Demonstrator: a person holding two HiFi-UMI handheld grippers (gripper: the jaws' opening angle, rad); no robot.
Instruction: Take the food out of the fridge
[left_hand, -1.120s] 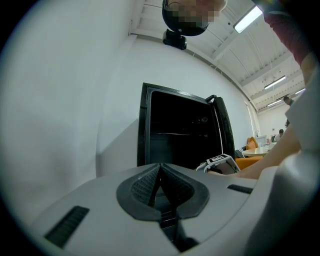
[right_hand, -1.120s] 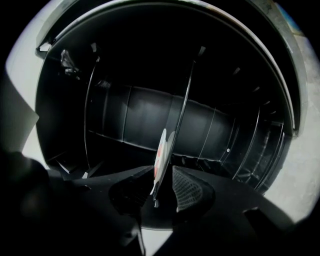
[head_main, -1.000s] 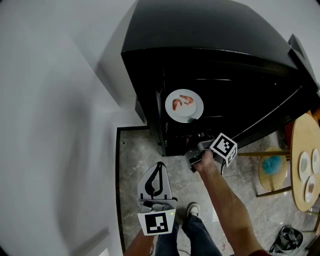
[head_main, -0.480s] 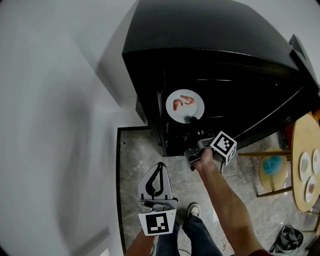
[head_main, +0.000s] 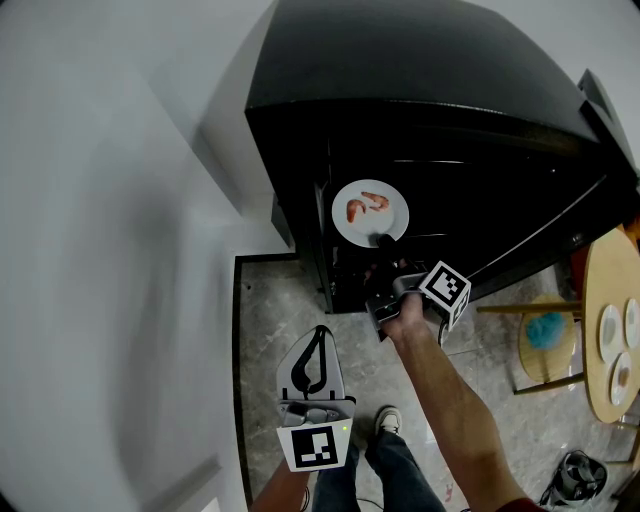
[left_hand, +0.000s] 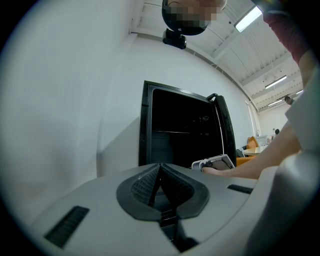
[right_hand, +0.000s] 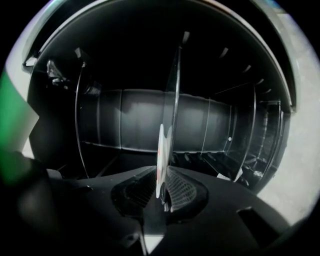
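A person stands before an open black fridge (head_main: 420, 120), holding a gripper in each hand. The right gripper (head_main: 384, 246) reaches into the dark compartment, its jaws pinched on the near rim of a white plate (head_main: 370, 212) that rests on a shelf inside. Curled pink-orange shrimp (head_main: 365, 206) lie loose near the plate's middle. In the right gripper view the plate (right_hand: 161, 150) shows edge-on between the ribbed pads. The left gripper (head_main: 316, 345) hangs low over the floor outside the fridge, jaws pressed together with nothing between them.

The step in hand looks like drawing the plate out. With a hold only at the rim, the plate would want a slow, level, straight pull so it does not droop and let the shrimp slide.

At the right, a round wooden table (head_main: 610, 330) carries small plates; what is on them is too small to tell.
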